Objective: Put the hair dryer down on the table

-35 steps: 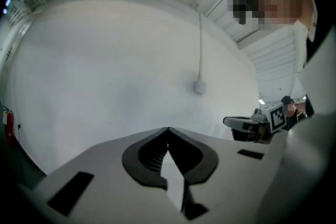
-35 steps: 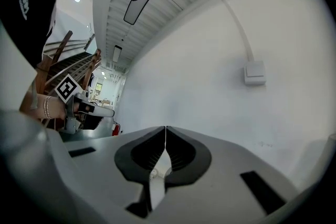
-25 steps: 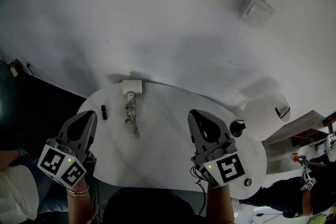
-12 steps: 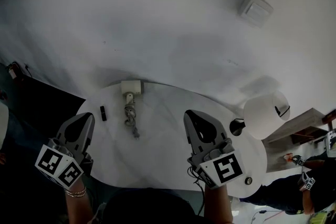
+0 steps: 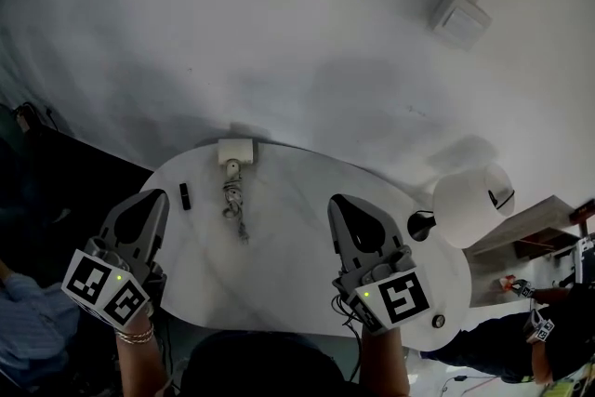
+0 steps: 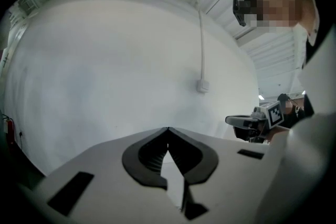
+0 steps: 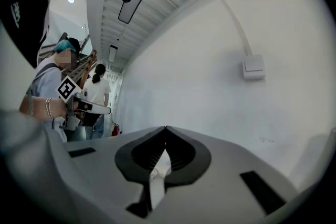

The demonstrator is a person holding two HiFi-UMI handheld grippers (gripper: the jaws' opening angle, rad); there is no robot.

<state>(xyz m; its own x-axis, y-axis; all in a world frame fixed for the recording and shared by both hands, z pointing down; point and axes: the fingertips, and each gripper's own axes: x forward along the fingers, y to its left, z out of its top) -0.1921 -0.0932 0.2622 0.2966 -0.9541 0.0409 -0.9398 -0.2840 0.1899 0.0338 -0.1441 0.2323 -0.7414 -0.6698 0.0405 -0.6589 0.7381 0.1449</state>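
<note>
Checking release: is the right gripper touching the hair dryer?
Apart. Head view: the right gripper, jaws shut and empty, sits well clear of the hair dryer, with bare table between them.

Open counter (image 5: 279, 265) runs wide through the middle; hair dryer (image 5: 233, 155), cord (image 5: 232, 205) and a small black block (image 5: 184, 196) crowd the far left.

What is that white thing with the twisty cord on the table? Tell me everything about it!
That looks like the hair dryer. It is white and plastic-looking, with a boxy body and a narrower pale part pointing toward the person. Its grey cord is bunched into a small tangle that trails off that end. It lies flat near the far edge of the white table, close to the wall. Only the table touches it; nothing is holding it.
</note>
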